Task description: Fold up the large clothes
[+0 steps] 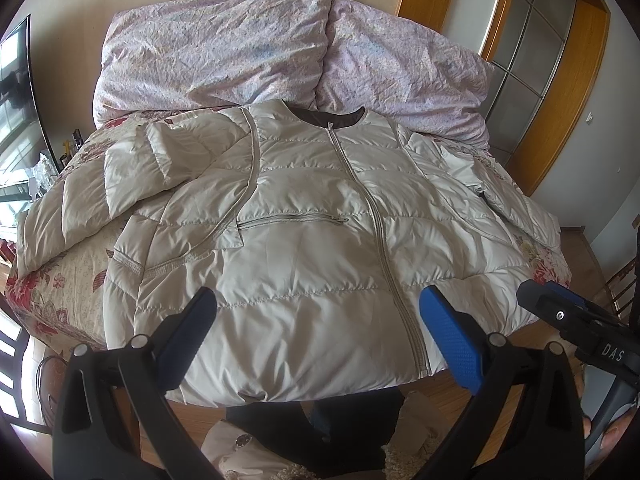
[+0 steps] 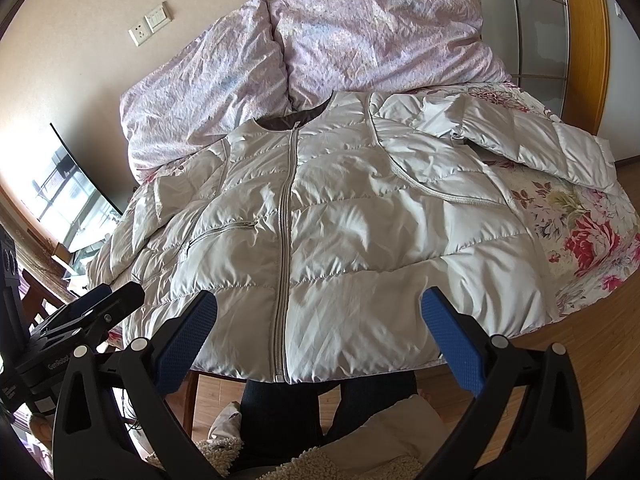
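Jacket (image 1: 304, 216) flat on bed (image 1: 68, 280), zipper axis running away from both. Left hand-held gripper (image 1: 316, 336) and right hand-held gripper (image 2: 320, 336) spread, empty, above hem.

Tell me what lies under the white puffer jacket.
The white puffer jacket lies zipped, front up, on a floral bedspread, which shows beside it at both sides. Whatever lies beneath its body is covered. Its collar reaches the lilac quilt.
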